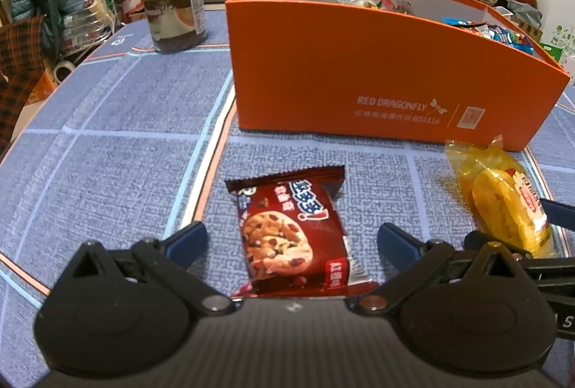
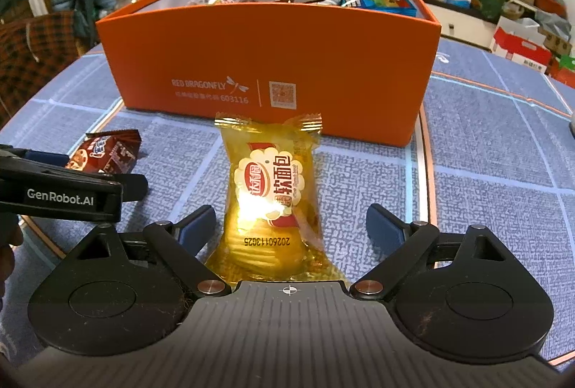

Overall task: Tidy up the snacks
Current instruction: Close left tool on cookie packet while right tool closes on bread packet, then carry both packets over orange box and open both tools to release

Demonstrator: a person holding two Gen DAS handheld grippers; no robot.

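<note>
A dark red cookie packet lies flat on the blue cloth between the spread fingers of my left gripper, which is open and not touching it. A yellow soft-bread packet lies between the wide fingers of my right gripper, also open, pads clear of the wrapper. Behind both stands an orange box holding several snack packets. The bread packet shows at the right of the left wrist view, and the cookie packet at the left of the right wrist view.
A brown glass jar without a lid stands left of the box. The left gripper's body lies close on the left of the right wrist view. Chairs with clothes and cluttered shelves ring the round table.
</note>
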